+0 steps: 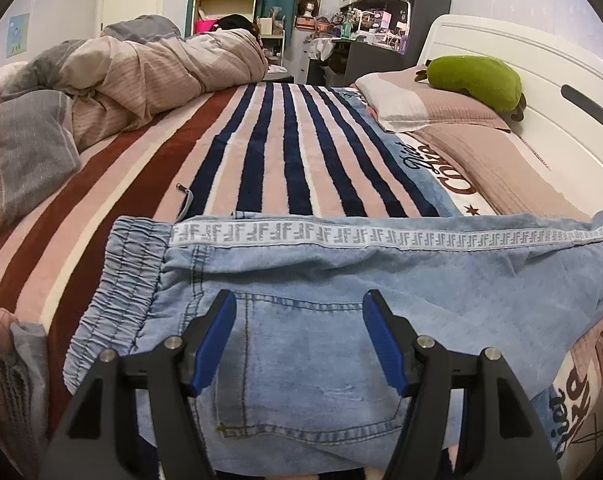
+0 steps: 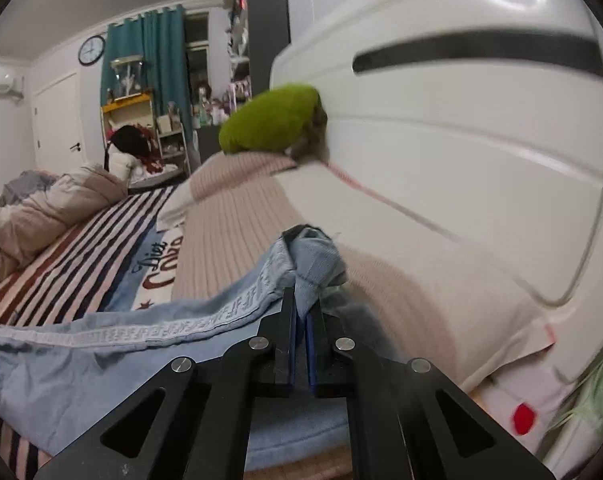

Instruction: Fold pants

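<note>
Light blue denim pants (image 1: 301, 264) lie flat across the striped blanket (image 1: 285, 152), elastic waistband (image 1: 121, 292) at the left and a white lettered side stripe along the far edge. My left gripper (image 1: 299, 306) hovers open over the back pocket, its blue pads (image 1: 215, 344) apart and nothing pinched between them. In the right wrist view the pants (image 2: 101, 360) stretch from the lower left up to my right gripper (image 2: 302, 300). That gripper is shut on the bunched leg end (image 2: 315, 258), which is lifted beside the pillow.
A beige ribbed pillow (image 2: 241, 232) carries a green plush toy (image 2: 273, 120) against the white headboard (image 2: 461, 160). A rumpled duvet (image 1: 141, 72) is heaped at the far left of the bed. Shelves and a cluttered desk (image 1: 365, 28) stand beyond the bed.
</note>
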`<state>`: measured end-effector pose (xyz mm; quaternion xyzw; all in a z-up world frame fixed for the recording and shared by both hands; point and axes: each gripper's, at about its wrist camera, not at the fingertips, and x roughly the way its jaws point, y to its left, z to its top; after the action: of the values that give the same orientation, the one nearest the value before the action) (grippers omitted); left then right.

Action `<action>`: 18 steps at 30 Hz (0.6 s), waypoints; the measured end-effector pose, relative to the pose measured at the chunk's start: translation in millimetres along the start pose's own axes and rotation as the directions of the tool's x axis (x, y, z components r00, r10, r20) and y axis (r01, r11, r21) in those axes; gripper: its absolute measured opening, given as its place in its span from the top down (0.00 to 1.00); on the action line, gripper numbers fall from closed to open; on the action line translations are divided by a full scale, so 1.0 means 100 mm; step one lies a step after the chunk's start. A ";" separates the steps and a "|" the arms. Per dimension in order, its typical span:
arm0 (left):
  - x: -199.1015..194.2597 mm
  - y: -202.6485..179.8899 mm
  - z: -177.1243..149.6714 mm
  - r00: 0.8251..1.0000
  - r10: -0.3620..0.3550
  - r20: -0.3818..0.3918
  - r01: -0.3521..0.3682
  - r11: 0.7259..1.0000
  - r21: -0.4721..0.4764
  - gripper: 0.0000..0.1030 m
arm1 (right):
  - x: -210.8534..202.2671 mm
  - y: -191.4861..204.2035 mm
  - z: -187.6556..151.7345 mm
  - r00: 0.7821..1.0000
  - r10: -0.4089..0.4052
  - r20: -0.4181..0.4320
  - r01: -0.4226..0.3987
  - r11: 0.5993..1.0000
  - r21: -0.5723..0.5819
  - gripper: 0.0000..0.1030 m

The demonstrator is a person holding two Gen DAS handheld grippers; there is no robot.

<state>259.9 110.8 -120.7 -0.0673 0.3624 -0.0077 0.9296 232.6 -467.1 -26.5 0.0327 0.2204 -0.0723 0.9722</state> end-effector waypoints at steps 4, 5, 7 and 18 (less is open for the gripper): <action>-0.05 -0.02 0.00 1.000 -0.012 0.010 0.012 1.000 0.002 0.40 | -0.15 -0.01 0.01 1.000 0.017 -0.021 -0.017 1.000 0.008 1.00; -0.06 -0.02 0.01 1.000 -0.016 0.015 0.016 1.000 0.003 0.40 | -0.17 -0.03 0.00 1.000 0.016 -0.026 -0.016 1.000 0.014 1.00; -0.07 -0.03 0.01 1.000 -0.017 0.020 0.017 1.000 0.005 0.40 | -0.24 -0.07 -0.03 1.000 -0.007 -0.017 0.008 1.000 0.018 1.00; -0.03 -0.04 0.01 1.000 -0.014 0.007 0.014 1.000 0.013 0.40 | -0.22 -0.37 -0.20 0.995 -0.076 -0.067 0.080 0.995 0.058 1.00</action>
<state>258.7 106.7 -117.6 -0.0639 0.3583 -0.0165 0.9313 198.5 -499.0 -35.6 0.0558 0.2506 -0.1160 0.9595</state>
